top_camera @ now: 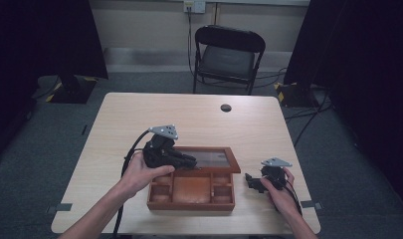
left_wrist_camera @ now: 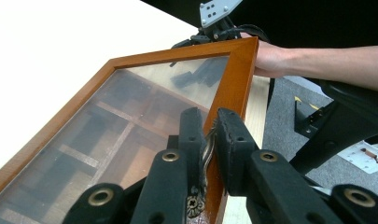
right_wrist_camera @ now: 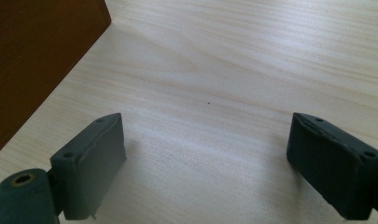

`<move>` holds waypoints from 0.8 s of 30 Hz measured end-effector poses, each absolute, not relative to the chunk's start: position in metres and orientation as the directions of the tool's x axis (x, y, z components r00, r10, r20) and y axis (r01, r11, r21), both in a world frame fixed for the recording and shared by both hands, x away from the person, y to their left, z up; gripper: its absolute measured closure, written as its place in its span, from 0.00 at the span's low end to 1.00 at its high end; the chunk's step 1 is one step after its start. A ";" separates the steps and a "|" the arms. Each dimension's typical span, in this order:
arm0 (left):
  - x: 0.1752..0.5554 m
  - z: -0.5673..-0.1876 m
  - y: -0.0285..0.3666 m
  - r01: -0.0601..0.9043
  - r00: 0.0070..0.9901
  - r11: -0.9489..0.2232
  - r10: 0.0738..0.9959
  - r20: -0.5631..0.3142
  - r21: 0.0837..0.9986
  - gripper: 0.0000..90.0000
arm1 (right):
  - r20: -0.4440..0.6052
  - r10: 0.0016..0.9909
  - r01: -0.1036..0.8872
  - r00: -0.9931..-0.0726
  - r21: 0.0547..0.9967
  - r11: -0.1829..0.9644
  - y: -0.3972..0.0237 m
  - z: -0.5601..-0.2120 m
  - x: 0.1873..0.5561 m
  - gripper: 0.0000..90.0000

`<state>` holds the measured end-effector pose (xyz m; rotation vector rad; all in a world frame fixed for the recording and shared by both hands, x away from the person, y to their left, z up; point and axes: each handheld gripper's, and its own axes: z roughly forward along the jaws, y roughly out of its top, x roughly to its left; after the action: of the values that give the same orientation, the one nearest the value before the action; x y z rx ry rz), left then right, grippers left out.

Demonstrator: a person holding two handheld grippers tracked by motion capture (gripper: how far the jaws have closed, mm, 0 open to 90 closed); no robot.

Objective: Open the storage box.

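Closest to my left gripper's camera, my two black jaws [left_wrist_camera: 210, 140] are pinched on the front edge of the glass lid [left_wrist_camera: 130, 116], right at a small brass latch [left_wrist_camera: 206, 154] that sits between the pads. Beyond the jaws the lid tilts up and away, its reddish wooden frame running ahead to a far corner, and through the pane I can make out the box's compartments below. Past that far corner I see my right hand [left_wrist_camera: 270, 58] with its own gripper just above it.

From the high view, my left gripper [top_camera: 189, 162] reaches over the back left part of the wooden box [top_camera: 191, 191], holding the lid [top_camera: 211, 159] half raised over the rear of the box. The box sits on the table [top_camera: 139, 114] directly in front of me, its wide middle tray and smaller side cells open to view.

My right gripper [top_camera: 250, 180] rests low, just to the right of the box and apart from it, jaws spread wide with nothing between them. In its own view the pads [right_wrist_camera: 95, 161] stand far apart over bare tabletop, and the box's dark side wall [right_wrist_camera: 37, 56] lies ahead to their left.

A black folding chair [top_camera: 229, 55] stands beyond the far edge of the table.
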<state>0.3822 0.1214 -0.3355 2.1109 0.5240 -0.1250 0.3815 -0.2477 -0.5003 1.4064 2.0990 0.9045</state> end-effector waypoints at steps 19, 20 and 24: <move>0.389 -0.328 0.121 0.408 0.905 -0.480 0.327 -0.274 0.777 0.90 | -0.012 0.926 0.629 -0.376 0.731 0.264 -0.248 -0.500 0.381 0.12; 0.389 -0.327 0.121 0.411 0.903 -0.475 0.329 -0.276 0.778 0.90 | -0.012 0.926 0.629 -0.376 0.731 0.264 -0.248 -0.500 0.381 0.12; 0.389 -0.326 0.121 0.411 0.902 -0.471 0.333 -0.273 0.781 0.90 | -0.012 0.926 0.628 -0.377 0.731 0.265 -0.248 -0.500 0.382 0.12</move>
<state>0.3895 0.1207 -0.3258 2.1030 0.5329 -0.1017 0.3815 -0.2479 -0.5003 1.4047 2.1002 0.9030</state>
